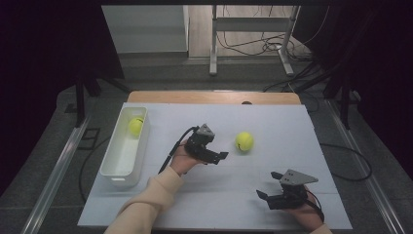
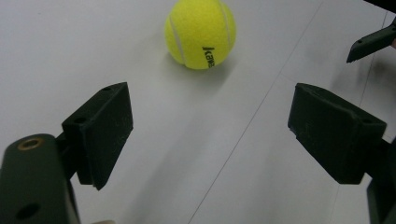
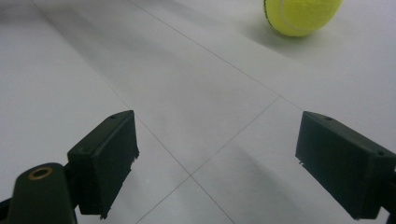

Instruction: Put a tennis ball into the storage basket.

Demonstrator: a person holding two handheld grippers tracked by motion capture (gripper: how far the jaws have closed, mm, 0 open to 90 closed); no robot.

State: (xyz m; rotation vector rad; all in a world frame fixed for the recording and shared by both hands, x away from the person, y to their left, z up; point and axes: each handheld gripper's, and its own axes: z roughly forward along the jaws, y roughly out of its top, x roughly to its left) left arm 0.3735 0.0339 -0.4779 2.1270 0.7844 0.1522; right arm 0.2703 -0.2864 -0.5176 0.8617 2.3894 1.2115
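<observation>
Yellow tennis ball [image 1: 244, 141] is seen resting free on the white table surface [image 1: 272, 122], just ahead of the left gripper [image 1: 220, 158], whose jaws are spread wide and empty; in the left gripper view the ball [image 2: 201, 32] lies beyond the jaw tips, untouched, with bare surface on every side of it. The right gripper [image 1: 269, 185] is held near the table's front edge, well apart from the ball, its jaws likewise parted with nothing between them; in the right gripper view the ball [image 3: 301, 16] is cut by the upper frame edge. A white rectangular bin [image 1: 113, 163] stands along the left edge of the table, and a second tennis ball [image 1: 136, 126] lies at its far end. Thin seams are visible across the surface. A dark floor with cables and a metal stand surrounds the table.
</observation>
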